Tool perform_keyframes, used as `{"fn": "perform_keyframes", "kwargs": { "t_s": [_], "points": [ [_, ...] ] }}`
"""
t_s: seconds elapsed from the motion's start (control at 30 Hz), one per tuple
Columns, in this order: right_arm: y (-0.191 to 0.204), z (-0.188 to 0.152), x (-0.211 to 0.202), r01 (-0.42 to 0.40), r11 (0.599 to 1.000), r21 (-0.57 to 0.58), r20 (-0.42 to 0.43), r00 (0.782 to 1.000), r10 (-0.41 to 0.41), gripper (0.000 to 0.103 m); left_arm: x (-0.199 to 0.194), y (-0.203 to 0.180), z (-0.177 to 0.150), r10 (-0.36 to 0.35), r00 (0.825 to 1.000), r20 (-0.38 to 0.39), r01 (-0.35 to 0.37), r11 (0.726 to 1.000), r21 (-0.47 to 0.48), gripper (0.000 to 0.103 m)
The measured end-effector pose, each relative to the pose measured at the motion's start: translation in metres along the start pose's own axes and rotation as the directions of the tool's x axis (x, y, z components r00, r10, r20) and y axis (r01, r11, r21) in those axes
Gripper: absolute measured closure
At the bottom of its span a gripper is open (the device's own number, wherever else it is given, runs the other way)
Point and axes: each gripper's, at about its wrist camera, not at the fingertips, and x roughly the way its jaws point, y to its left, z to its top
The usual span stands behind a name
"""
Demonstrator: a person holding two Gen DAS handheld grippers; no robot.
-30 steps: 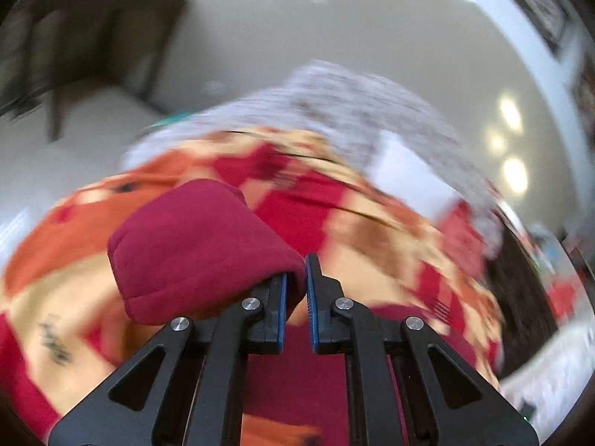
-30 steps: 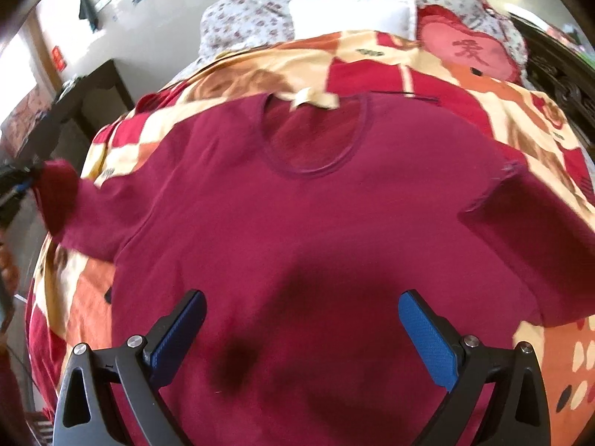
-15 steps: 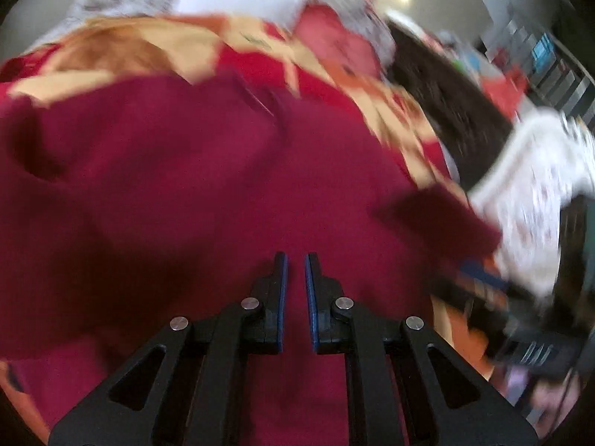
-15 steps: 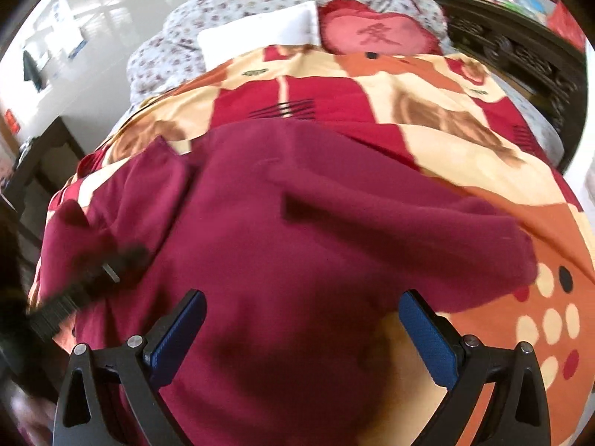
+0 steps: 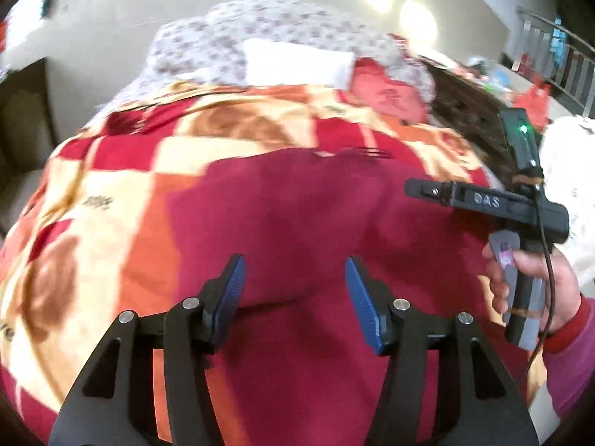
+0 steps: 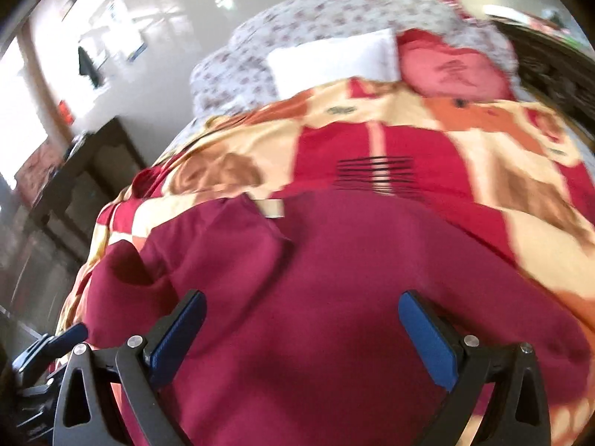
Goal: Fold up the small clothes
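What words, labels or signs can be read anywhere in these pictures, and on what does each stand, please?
"DAS": raised letters on the black body of the right gripper, seen from the left wrist.
One dark character on the red heart-shaped cushion: too blurred to read.
Small dark marks on the patterned blanket: blurred, unreadable.
Pale tag at the collar of the maroon shirt: no print legible.

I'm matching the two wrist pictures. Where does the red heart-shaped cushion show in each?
Left wrist: the heart cushion sits upper right of centre, right of the white pillow.
Right wrist: the heart cushion sits upper right, again right of the white pillow.
Shared landmark: the white pillow.
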Motion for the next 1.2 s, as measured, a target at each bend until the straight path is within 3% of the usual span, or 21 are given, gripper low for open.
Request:
{"fn": "perform_keyframes", "kwargs": {
  "t_s": [0.07, 0.13, 0.2, 0.23, 0.27, 0.3, 0.33, 0.5, 0.6, 0.77, 0.87, 1.0, 1.1, 1.2],
  "points": [
    [0.007, 0.008, 0.022, 0.047, 0.999, -0.016, 0.001, 0.999, -0.047, 0.023, 0.001, 0.017, -0.004, 0.028, 1.0, -0.013, -0.028, 0.999, -0.042, 0.047],
    [0.01, 0.016, 0.036, 0.111, 0.993, -0.03, 0.03, 0.993, -0.111, 0.025, 0.0, 0.027, -0.008, 0.035, 0.999, -0.017, -0.036, 0.997, -0.073, 0.047],
    [0.011, 0.022, 0.045, 0.09, 0.995, -0.035, 0.036, 0.995, -0.089, 0.025, 0.002, 0.031, -0.01, 0.047, 0.999, -0.021, -0.048, 0.996, -0.081, 0.047],
    [0.013, 0.024, 0.051, 0.058, 0.997, -0.043, 0.019, 0.998, -0.057, 0.034, 0.002, 0.034, -0.012, 0.054, 0.998, -0.026, -0.056, 0.995, -0.084, 0.047],
    [0.015, 0.025, 0.055, 0.045, 0.997, -0.061, 0.009, 0.999, -0.045, 0.058, 0.01, 0.031, -0.01, 0.058, 0.998, -0.031, -0.06, 0.994, -0.088, 0.047],
    [0.02, 0.024, 0.058, 0.055, 0.994, -0.099, 0.002, 0.999, -0.055, 0.073, 0.014, 0.031, -0.009, 0.059, 0.998, -0.035, -0.062, 0.994, -0.094, 0.047],
    [0.02, 0.024, 0.058, 0.054, 0.992, -0.117, -0.003, 0.999, -0.054, 0.096, 0.016, 0.032, -0.009, 0.06, 0.997, -0.039, -0.063, 0.993, -0.103, 0.047],
    [0.002, 0.015, 0.008, -0.027, 0.997, -0.072, 0.07, 0.997, 0.032, 0.096, 0.012, 0.034, -0.008, 0.058, 0.998, -0.017, -0.06, 0.988, -0.143, 0.047],
    [-0.032, 0.001, -0.028, 0.054, 0.998, -0.034, 0.11, 0.993, -0.05, 0.097, 0.009, 0.031, -0.005, 0.054, 0.999, 0.003, -0.053, 0.989, -0.14, 0.047],
    [-0.094, -0.021, -0.031, 0.185, 0.981, 0.053, 0.0, 0.983, -0.185, 0.097, 0.028, 0.017, 0.002, 0.065, 0.998, -0.023, -0.067, 0.99, -0.122, 0.047],
    [-0.098, -0.026, -0.032, 0.192, 0.98, 0.046, 0.0, 0.981, -0.192, 0.097, 0.047, 0.006, 0.004, 0.084, 0.996, -0.038, -0.087, 0.992, -0.094, 0.047],
    [-0.095, -0.02, -0.033, 0.194, 0.98, 0.044, -0.017, 0.981, -0.193, 0.096, 0.086, 0.001, -0.002, 0.151, 0.978, -0.144, -0.161, 0.985, -0.055, 0.047],
    [-0.093, -0.019, -0.045, 0.187, 0.979, 0.082, 0.007, 0.982, -0.188, 0.089, 0.098, 0.002, -0.006, 0.169, 0.971, -0.17, -0.18, 0.982, -0.049, 0.047],
    [-0.081, -0.017, -0.06, 0.195, 0.979, 0.064, 0.069, 0.977, -0.2, 0.071, 0.1, -0.001, -0.005, 0.187, 0.968, -0.168, -0.194, 0.98, -0.029, 0.047]
  ]
}}
